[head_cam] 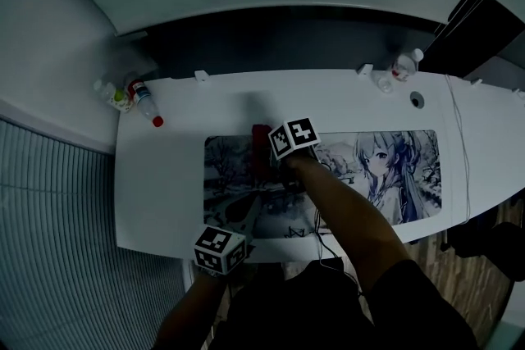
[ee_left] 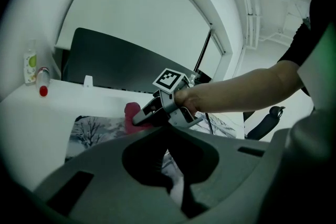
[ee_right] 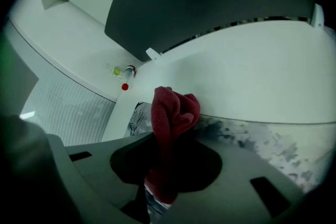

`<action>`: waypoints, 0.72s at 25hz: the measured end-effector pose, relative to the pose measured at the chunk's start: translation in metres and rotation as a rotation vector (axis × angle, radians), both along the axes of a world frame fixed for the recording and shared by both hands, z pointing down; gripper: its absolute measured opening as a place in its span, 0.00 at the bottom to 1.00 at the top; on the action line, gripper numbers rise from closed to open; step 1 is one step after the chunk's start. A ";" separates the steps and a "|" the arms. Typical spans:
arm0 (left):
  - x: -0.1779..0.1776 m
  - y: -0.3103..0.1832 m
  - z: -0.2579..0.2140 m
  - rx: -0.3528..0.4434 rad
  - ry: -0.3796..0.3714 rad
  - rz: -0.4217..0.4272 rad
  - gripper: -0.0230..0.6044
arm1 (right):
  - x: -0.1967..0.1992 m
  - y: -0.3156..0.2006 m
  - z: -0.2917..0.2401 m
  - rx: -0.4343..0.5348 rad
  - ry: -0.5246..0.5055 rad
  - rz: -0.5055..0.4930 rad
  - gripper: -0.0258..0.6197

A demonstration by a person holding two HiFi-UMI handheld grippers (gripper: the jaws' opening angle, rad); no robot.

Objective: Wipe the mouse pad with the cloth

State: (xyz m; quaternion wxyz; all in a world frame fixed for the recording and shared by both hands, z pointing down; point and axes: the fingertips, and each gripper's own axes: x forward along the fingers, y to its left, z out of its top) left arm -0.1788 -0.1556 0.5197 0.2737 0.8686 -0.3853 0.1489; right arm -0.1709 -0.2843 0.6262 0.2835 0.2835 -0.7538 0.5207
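We see a white desk (head_cam: 164, 201) standing against a dark panel (head_cam: 287, 37), with a grey ribbed surface (head_cam: 49, 258) at its left and wood flooring (head_cam: 435, 258) at its near right. At the desk's far left corner a small bottle with a green label (head_cam: 117, 98) stands just beside a lying bottle with a red cap (head_cam: 146, 104), and near the far right edge we find a clear plastic bottle (head_cam: 404, 65), a round cable hole (head_cam: 417, 99) and a thin cable (head_cam: 461, 152) running across the top. We also make out a black office chair (ee_left: 265, 120) beyond the desk's right end.
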 end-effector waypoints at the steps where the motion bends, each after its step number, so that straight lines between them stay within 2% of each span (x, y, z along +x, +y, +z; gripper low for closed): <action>1: 0.010 -0.001 -0.001 0.001 -0.001 0.009 0.04 | 0.014 0.000 0.000 -0.004 0.002 0.011 0.21; 7: 0.080 -0.003 0.000 0.025 0.003 0.083 0.04 | 0.119 -0.001 0.004 -0.003 0.020 0.104 0.21; 18: 0.209 0.000 0.000 0.013 -0.002 0.165 0.05 | 0.303 0.004 0.004 -0.010 0.030 0.224 0.21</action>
